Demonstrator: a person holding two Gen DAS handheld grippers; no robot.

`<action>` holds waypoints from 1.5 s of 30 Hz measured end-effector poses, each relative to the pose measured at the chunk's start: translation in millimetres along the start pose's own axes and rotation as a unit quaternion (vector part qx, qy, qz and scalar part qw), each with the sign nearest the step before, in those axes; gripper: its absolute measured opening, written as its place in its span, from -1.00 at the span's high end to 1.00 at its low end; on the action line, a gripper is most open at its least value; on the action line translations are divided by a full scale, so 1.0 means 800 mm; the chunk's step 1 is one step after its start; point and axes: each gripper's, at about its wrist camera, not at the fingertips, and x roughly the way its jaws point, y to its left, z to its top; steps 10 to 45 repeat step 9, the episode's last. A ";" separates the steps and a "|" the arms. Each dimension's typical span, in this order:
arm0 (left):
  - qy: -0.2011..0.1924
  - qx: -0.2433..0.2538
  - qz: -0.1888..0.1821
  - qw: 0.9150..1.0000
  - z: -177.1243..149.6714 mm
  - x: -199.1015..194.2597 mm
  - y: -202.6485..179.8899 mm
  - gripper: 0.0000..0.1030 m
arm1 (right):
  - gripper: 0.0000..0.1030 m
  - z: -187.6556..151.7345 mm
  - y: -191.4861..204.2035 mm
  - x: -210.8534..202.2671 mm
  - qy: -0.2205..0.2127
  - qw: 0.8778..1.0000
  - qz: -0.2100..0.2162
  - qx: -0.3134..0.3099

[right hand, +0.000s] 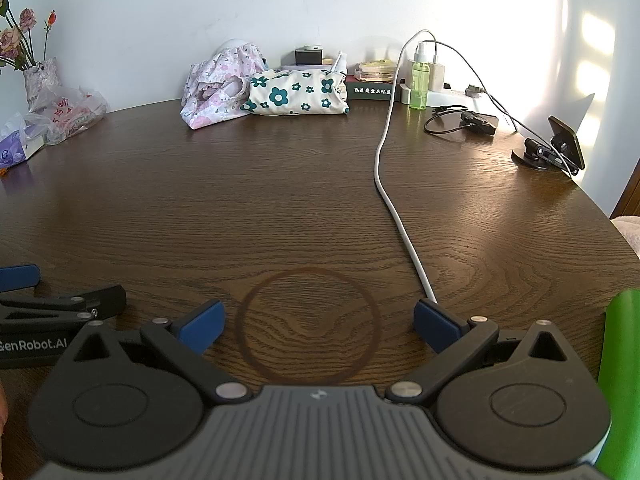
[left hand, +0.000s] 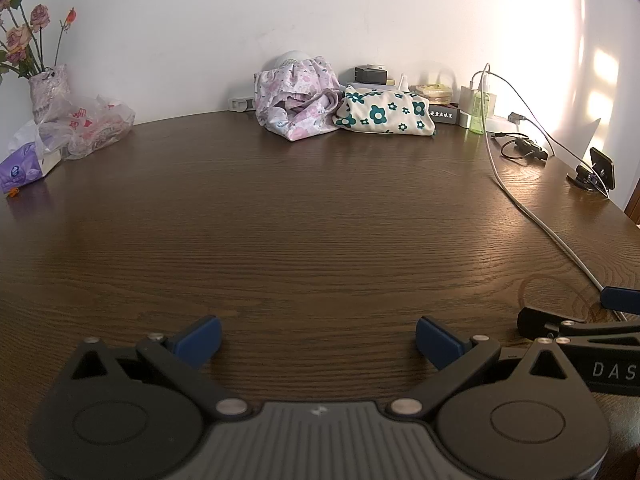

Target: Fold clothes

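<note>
- Setting: a dark wood-grain worktop (left hand: 320,208) against a plain white wall (left hand: 200,20); sunlight falls on the right side.
- Left claw (left hand: 318,338): low over the near edge of the worktop, its blue-padded fingers (left hand: 200,338) spread wide, nothing between them.
- Right claw (right hand: 318,326): beside the left one, likewise spread wide and empty; a dark ring mark (right hand: 308,326) on the wood shows between its fingers. Each claw appears at the edge of the other's view.
- Clothes: both lie at the far edge, against the wall and well apart from the claws. A pink garment (left hand: 296,100) sits crumpled in a heap; touching it on the right, a cream garment (left hand: 384,114) with teal flowers lies in a compact bundle.
- Far left: a vase (left hand: 48,88) of roses (left hand: 24,36), a clear plastic bag (left hand: 92,124) beside it, and a purple tissue pack (left hand: 24,166).
- Far right: a green bottle (right hand: 419,84), a stack of small boxes and books behind the cream garment, a black cable coil (right hand: 460,122), and a phone stand (right hand: 554,148).
- White cable (right hand: 390,184): runs from the far right items across the wood toward the right claw, passing just beside its right finger.
- Near right edge of the right wrist view: a green object (right hand: 620,380), unidentifiable.
</note>
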 end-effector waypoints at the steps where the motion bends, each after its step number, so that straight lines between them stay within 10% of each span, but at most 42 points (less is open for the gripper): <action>1: 0.000 0.000 0.000 1.000 0.000 0.000 0.000 -1.00 | -0.99 0.000 0.000 0.000 0.000 1.000 0.000 0.000; 45: 0.000 0.000 0.000 1.000 0.000 0.000 0.000 -1.00 | -0.99 0.000 -0.001 0.000 0.000 1.000 0.001 0.000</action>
